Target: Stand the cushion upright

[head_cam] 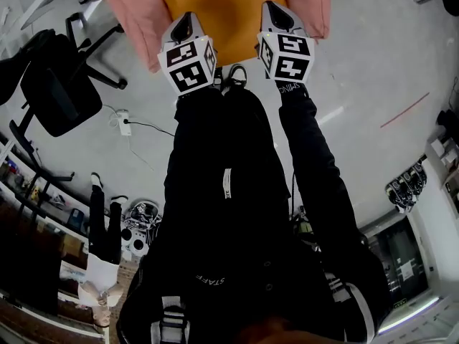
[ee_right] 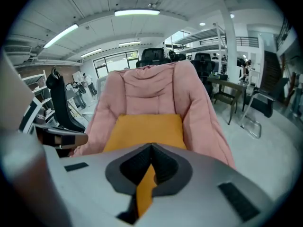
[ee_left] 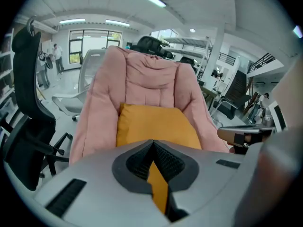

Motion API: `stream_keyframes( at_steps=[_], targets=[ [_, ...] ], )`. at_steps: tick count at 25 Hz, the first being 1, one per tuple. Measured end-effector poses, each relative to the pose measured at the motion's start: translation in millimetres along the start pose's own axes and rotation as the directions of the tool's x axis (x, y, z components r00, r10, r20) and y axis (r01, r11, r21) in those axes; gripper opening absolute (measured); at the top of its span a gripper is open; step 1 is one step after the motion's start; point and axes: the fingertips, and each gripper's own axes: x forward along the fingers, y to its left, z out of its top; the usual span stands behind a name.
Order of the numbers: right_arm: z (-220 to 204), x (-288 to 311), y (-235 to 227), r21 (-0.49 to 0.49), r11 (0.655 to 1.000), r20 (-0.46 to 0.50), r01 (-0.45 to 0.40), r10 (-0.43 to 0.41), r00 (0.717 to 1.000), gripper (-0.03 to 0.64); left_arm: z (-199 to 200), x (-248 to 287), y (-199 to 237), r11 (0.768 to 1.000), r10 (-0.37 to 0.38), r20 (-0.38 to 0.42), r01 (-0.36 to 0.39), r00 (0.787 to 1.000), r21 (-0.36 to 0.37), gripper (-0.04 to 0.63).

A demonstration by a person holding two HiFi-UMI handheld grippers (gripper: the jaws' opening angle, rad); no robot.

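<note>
An orange cushion [head_cam: 215,13] lies flat on the seat of a pink padded lounge chair [head_cam: 133,9], straight ahead at the top of the head view. My left gripper [head_cam: 185,26] points at the cushion's near left part and my right gripper [head_cam: 276,16] at its near right part. Both are short of it, jaws shut with nothing between them. In the left gripper view the cushion [ee_left: 156,124] fills the seat beyond the closed jaws [ee_left: 152,150]. The right gripper view shows the same cushion [ee_right: 144,129] past its closed jaws [ee_right: 151,155]; the chair's back [ee_right: 151,86] rises behind.
A black office chair [head_cam: 57,84] stands on the grey floor to the left, with a power strip [head_cam: 123,124] and cable beside it. Shelving [head_cam: 36,192] lines the left edge. My legs in black trousers [head_cam: 237,192] fill the middle. Desks and chairs [ee_right: 236,93] stand farther right.
</note>
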Motion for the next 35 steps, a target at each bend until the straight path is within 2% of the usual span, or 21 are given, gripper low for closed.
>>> stream_keyframes(
  at_steps=[6,11,15,18,21,23,26,31,35],
  targets=[
    [-21.8,41.5,-16.0,-0.035,0.999,-0.019,0.015,-0.016,1.000,0.014,-17.6,41.1,14.3,1.000,0.001,-0.008,0.000,1.000,0.006,0.000],
    [-28.1,62.8,-22.1,-0.032,0.999,-0.022,0.005,-0.006,1.000,0.015,-24.4,58.9,33.1,0.999,0.044,-0.019,-0.044,0.999,0.009,0.000],
    [-28.3,74.8,-27.4,-0.075,0.997,-0.032,0.012,-0.014,0.999,0.025,-24.8,71.4,39.1,0.998,0.056,-0.020,-0.056,0.998,-0.013,0.002],
    [-30.6,83.0,-30.1,-0.086,0.996,-0.047,0.015,-0.019,0.999,0.060,-26.1,77.5,46.0,0.998,0.048,-0.021,-0.048,0.999,-0.028,0.029],
    [-31.2,89.3,-34.6,-0.085,0.996,-0.055,0.008,-0.013,0.998,0.089,-24.9,82.7,52.6,0.999,0.049,-0.030,-0.050,0.998,-0.023,0.110],
    [-29.4,91.6,-42.4,-0.093,0.996,-0.063,0.010,-0.016,0.998,0.114,-24.4,87.2,53.8,0.998,0.051,-0.038,-0.052,0.998,-0.030,0.136],
    [-27.8,96.0,-54.4,-0.103,0.994,-0.075,0.037,-0.045,0.996,0.174,-26.7,94.0,58.6,0.998,0.048,-0.063,-0.051,0.997,-0.037,0.221],
    [-38.5,113.7,-62.7,-0.050,0.998,-0.116,0.041,-0.046,0.992,0.298,-35.2,108.8,70.6,0.998,0.043,-0.105,-0.048,0.994,-0.045,0.256],
    [-46.1,124.7,-68.2,-0.002,1.000,-0.141,0.017,-0.017,0.990,0.322,-40.7,122.3,69.0,0.998,0.026,-0.147,-0.035,0.989,-0.059,0.258]
  ],
)
